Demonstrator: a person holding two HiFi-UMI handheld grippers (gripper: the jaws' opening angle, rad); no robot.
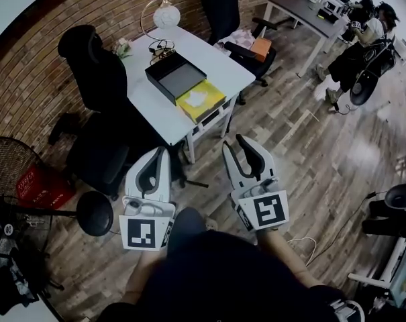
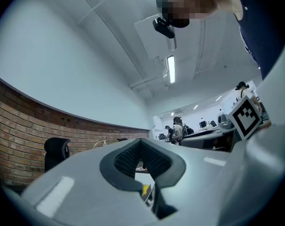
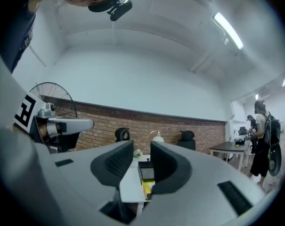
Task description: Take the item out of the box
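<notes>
- Box point(image 1: 176, 77): black, lid off, sits on the white table point(image 1: 219, 69) near its middle. A yellow tissue pack point(image 1: 200, 99) touches the box's side nearest the person.
- Item: inside of the box reads as flat grey; from this far I can't tell what lies in it, possibly sthg low & thin.
- Left gripper point(image 1: 161, 153): fingers closed tip to tip, nothing held; it hangs well short of the table.
- Right gripper point(image 1: 233, 142): fingers parted w/ a clear gap, empty, also well short of the table. Its own view lines the gap up on the table's near end.
- Step in hand, as I judge it: approach, nothing reached yet.
- To do it well: walk up to the table's near edge 1st, then look straight down into the box before committing.
- Lead w/ the right gripper, since it's already parted. Come in from above the table, clear of the box walls & the tissue pack.
- Use the left gripper to steady the box rim on the table if the item drags.
</notes>
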